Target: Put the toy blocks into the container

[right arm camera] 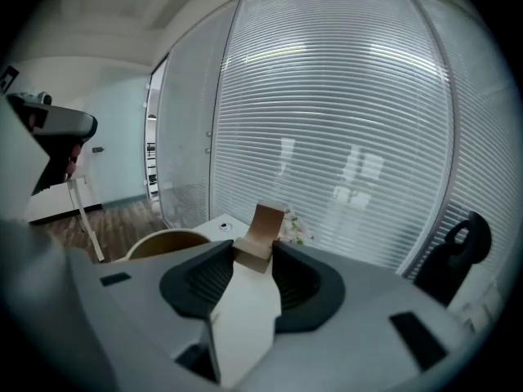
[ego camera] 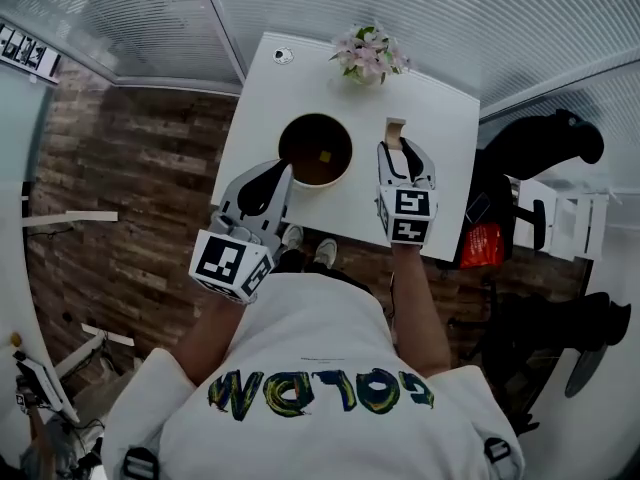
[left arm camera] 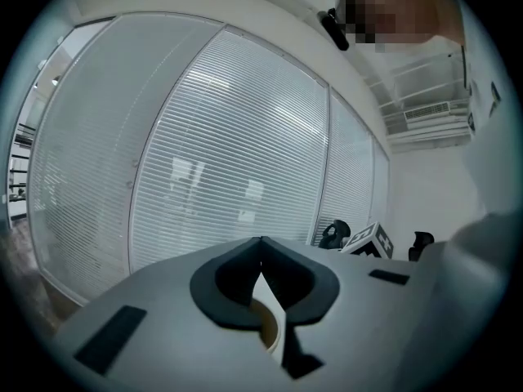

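Observation:
A brown round container [ego camera: 300, 173] stands on the white table [ego camera: 440, 118] with a small yellow block [ego camera: 324, 155] inside. My right gripper [ego camera: 397, 140] hangs just right of it, shut on a tan wooden block [ego camera: 396, 127] that sticks out past the fingertips. In the right gripper view the block [right arm camera: 263, 229] sits upright between the jaws of the right gripper [right arm camera: 253, 256], with the container's rim [right arm camera: 167, 239] low at the left. My left gripper [ego camera: 287, 171] reaches the container's near left rim; in its own view the left gripper [left arm camera: 261, 242] is shut and holds nothing, and the rim [left arm camera: 267, 327] shows below.
A small vase of pink flowers [ego camera: 368, 56] stands at the table's far edge, with a little round object [ego camera: 283, 56] at the far left corner. A black office chair [ego camera: 545, 143] is right of the table. Window blinds [right arm camera: 343, 121] run behind it.

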A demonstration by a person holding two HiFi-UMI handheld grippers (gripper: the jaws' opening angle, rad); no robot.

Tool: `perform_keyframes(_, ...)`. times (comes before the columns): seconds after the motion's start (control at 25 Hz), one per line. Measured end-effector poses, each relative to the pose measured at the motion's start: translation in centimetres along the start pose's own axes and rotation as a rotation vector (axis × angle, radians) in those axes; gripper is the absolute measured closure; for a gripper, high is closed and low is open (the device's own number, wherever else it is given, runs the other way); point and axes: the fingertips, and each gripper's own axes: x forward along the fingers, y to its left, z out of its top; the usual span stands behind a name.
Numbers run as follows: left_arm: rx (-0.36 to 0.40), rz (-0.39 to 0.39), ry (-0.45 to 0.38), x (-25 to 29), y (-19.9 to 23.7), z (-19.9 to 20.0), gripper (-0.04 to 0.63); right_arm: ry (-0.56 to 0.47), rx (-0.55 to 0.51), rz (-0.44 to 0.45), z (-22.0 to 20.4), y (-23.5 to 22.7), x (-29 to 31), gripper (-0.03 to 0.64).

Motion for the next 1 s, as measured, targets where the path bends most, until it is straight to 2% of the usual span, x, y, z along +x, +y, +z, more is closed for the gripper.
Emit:
perform_keyframes(0.28,-0.022,0.093,-0.023,-3.3,2.8,0.2,0.583,-0.02,-0.055,0.119,2.1,6.4,2.1,0.463)
perform_keyframes(0.56,-0.026,0.089,-0.026,-3.4,2.8,0.2,0.583,-0.009,-0.069,0.161,2.0,8.2,2.9,0.463)
perform_keyframes(0.76,-0.026,0.079,-0.024,-3.4,2.9,0.1,0.583,0.051,-0.13,0.248,0.6,11.3,4.9,0.463)
perform_keyframes(1.0,-0.034,0.079,-0.021,-3.6,3.1,-0.1,0.583,0.181,-0.165,0.395,-2.3,15.3,7.9,0.462)
